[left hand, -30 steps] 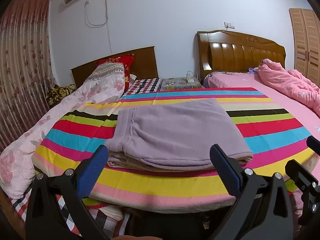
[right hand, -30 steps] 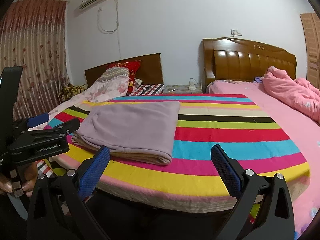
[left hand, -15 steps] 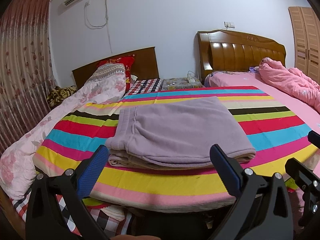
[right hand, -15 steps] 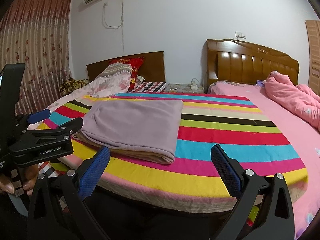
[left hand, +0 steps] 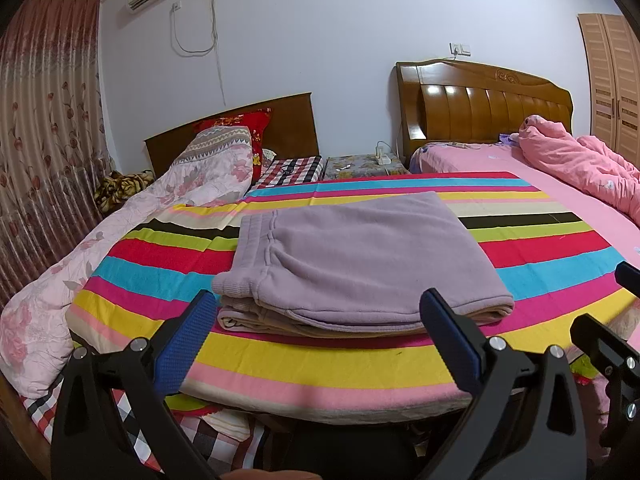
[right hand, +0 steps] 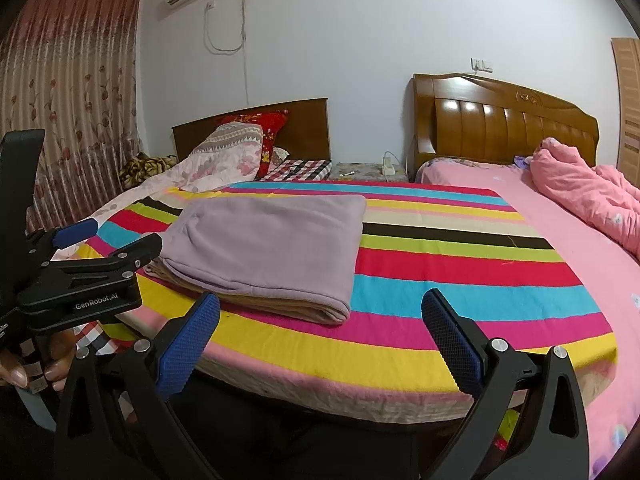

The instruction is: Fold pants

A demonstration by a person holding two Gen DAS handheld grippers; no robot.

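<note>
The left tool point(left hand: 316, 334) is spread wide and holds nothing, hovering off the near edge of the bed. The right tool point(right hand: 320, 334) is likewise spread and empty, just beside it. The lilac pants point(left hand: 360, 260) lie folded in a flat stack on the striped blanket point(left hand: 320, 364), apart from both tools.
</note>
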